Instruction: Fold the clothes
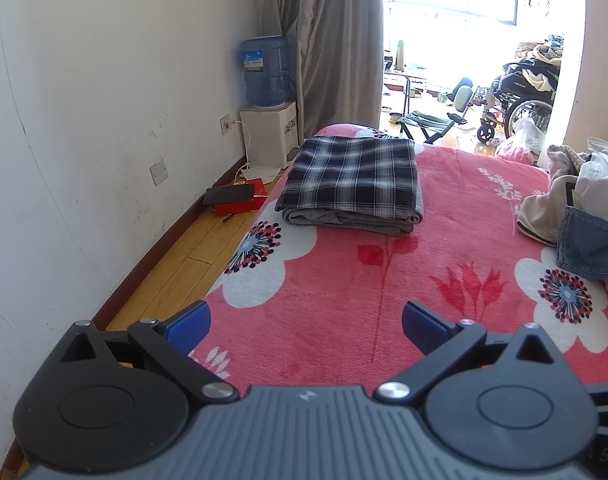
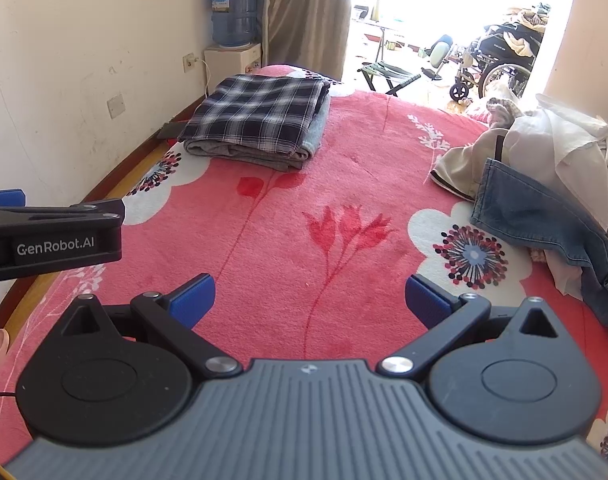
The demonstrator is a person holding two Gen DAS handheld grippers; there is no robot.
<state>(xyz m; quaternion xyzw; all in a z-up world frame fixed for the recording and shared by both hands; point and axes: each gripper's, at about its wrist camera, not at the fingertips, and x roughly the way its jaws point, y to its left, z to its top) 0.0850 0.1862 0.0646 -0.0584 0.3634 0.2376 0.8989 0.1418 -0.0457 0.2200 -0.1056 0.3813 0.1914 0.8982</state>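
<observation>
Plaid folded clothes (image 1: 350, 182) lay stacked on the pink floral bed (image 1: 344, 288); left tool (image 1: 306, 330) and right tool (image 2: 310, 300) hovered released, grasping nothing, unfolded pile (image 2: 544, 168) at right.

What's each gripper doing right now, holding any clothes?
Left gripper: open, holding nothing, above the pink blanket.
Right gripper: open, holding nothing, above the same blanket.

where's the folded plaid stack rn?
The folded plaid stack lies at the bed's far left, near the wall-side edge, in front of the water dispenser; both views show it, well apart from the unfolded clothes pile on the right.
</observation>
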